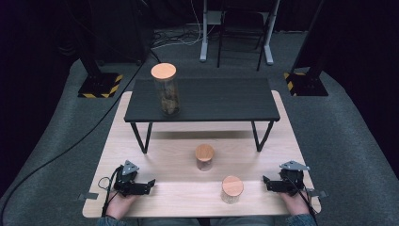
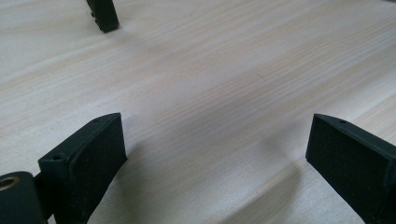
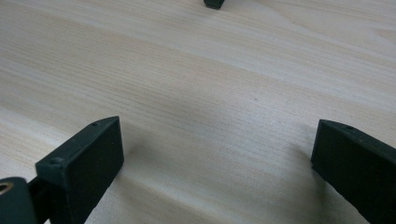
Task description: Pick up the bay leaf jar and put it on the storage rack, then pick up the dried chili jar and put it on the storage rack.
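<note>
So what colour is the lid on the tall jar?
Light orange-brown, like wood. The tall jar's lid shows best in the high view.

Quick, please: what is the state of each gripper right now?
Left gripper: open, holding nothing, above the wooden table.
Right gripper: open, holding nothing.

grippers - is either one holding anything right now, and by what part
Nothing is held: the left gripper and right gripper both stand open over bare tabletop.

Three wooden-lidded jars (image 1: 165,92) (image 1: 204,157) (image 1: 232,189), two grippers (image 1: 149,184) (image 1: 266,182), one black shelf (image 1: 221,101).
</note>
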`<state>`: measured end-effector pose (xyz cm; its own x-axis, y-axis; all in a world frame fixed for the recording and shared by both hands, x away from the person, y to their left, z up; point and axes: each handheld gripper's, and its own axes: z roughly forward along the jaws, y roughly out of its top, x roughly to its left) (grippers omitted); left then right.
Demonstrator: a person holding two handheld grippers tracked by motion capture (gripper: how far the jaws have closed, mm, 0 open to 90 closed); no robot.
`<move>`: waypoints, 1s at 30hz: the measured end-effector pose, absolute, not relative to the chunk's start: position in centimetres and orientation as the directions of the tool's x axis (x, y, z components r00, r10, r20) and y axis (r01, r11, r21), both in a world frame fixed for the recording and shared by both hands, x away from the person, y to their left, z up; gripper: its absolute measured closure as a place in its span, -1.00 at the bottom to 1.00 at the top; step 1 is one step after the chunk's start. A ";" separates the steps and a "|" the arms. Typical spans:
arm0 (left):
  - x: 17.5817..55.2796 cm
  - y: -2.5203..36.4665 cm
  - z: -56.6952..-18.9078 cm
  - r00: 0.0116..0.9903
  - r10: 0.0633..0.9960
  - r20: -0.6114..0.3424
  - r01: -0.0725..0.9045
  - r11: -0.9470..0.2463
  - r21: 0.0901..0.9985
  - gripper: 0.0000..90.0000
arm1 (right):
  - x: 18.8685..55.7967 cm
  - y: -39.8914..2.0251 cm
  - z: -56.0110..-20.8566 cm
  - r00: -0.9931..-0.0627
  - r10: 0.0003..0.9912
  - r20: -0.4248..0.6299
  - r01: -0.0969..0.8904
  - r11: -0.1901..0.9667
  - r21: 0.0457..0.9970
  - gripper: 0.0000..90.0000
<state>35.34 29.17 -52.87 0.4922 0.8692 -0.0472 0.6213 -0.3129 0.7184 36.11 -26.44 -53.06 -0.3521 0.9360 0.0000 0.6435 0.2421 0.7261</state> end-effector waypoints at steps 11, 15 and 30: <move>35.3 29.2 -53.0 0.480 0.876 -0.036 0.616 -0.307 0.725 -0.90 | 36.1 -26.4 -53.1 -0.352 0.936 0.000 0.644 0.242 0.726 -0.97; 35.3 29.0 -53.1 0.482 0.876 -0.016 0.609 -0.322 0.725 -0.92 | 36.1 -26.4 -53.1 -0.351 0.936 0.000 0.644 0.241 0.726 -0.97; 35.3 28.7 -53.2 0.483 0.876 0.005 0.610 -0.340 0.715 -0.97 | 36.0 -26.7 -52.8 -0.347 0.937 0.045 0.642 0.202 0.740 -0.85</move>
